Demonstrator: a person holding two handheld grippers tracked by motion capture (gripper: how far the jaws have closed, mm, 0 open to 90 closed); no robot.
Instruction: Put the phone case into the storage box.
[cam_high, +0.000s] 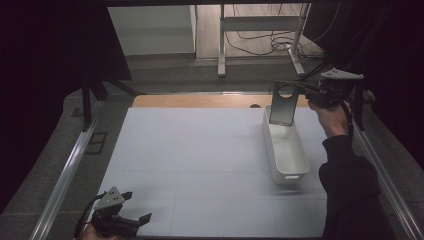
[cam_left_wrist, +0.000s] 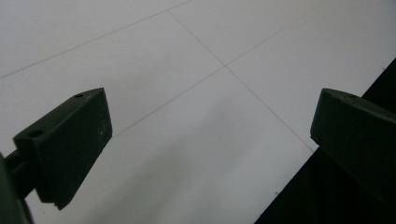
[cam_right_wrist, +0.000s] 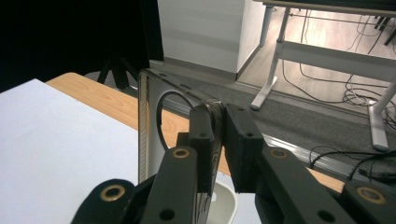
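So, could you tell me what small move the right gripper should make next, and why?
Probably lower it a little and then let go. The right gripper is shut on the dark flat plate with a round hole, which hangs upright over the far end of the long white plastic bin, its lower edge about level with the rim.

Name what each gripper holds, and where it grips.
The right gripper pinches a clear phone case by its top edge, over the white bin. The left gripper holds nothing.
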